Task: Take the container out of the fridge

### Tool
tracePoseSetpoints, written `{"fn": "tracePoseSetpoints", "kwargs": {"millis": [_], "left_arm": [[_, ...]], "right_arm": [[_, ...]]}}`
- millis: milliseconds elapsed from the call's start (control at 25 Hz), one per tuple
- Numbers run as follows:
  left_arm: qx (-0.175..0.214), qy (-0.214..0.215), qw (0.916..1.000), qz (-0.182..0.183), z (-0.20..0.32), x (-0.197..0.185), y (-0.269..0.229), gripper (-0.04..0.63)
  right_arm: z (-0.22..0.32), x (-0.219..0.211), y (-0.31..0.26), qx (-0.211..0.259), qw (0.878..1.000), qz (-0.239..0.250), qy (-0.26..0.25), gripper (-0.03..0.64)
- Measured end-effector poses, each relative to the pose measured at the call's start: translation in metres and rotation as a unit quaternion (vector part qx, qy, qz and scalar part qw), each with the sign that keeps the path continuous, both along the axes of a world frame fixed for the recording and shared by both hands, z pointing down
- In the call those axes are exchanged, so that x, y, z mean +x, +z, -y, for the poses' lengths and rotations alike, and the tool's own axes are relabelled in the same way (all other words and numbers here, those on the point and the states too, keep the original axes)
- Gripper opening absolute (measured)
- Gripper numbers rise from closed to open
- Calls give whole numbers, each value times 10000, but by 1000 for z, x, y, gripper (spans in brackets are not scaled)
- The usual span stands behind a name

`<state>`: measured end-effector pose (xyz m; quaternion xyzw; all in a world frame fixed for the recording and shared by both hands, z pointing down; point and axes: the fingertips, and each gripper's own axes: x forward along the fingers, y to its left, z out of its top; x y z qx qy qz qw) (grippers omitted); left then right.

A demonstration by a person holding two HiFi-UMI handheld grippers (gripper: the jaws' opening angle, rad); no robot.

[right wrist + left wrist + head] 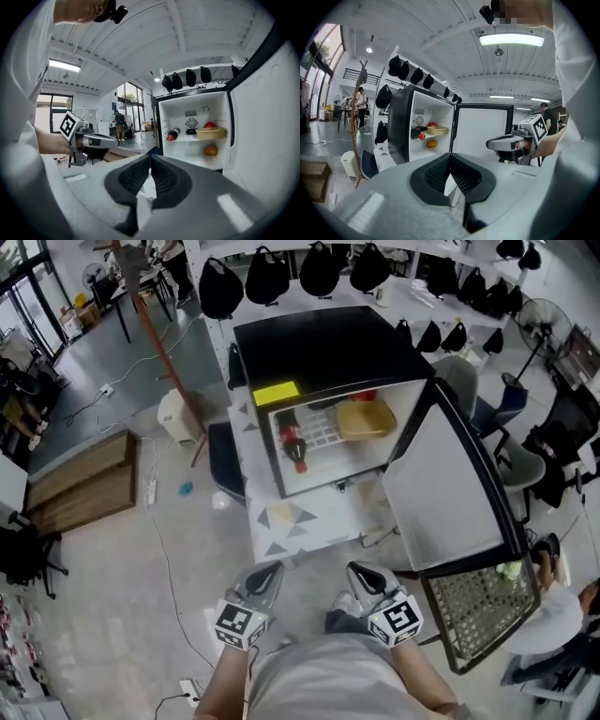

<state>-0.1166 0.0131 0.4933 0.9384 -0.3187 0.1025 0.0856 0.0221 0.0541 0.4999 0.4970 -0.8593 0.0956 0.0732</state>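
Observation:
A tan container (366, 418) sits on the upper shelf of a small black fridge (319, 348) whose door (450, 493) hangs open to the right. Beside it lies a dark bottle with a red cap (292, 442). In the right gripper view the container (211, 133) rests above an orange fruit (211, 150). The left gripper view shows the container (437, 131) far ahead. My left gripper (265, 576) and right gripper (364, 574) are side by side near my body, well short of the fridge. Both are shut and hold nothing.
A patterned mat (300, 517) lies before the fridge. A black wire rack (483, 601) stands below the open door at right. A wooden crate (84, 479), a white jug (178, 416) and floor cables are at left. Office chairs (525, 460) crowd the right side.

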Motion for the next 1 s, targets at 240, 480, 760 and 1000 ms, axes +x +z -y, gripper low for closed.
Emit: {"fn": "tracePoseSetpoints", "kwargs": {"millis": [240, 480, 760, 1000], "left_arm": [[33, -127, 9999, 65, 33, 59, -4, 8], [-14, -321, 9993, 212, 43, 98, 0, 8], [-88, -485, 9979, 424, 50, 105, 6, 8], [-182, -627, 9971, 383, 71, 92, 11, 8]], "right_arm": [[36, 56, -6, 97, 9999, -93, -100, 12], [58, 91, -1, 145, 9994, -185, -273, 12], [86, 111, 2, 110, 9993, -189, -296, 12], [117, 111, 4, 39, 9990, -339, -281, 12]]}}
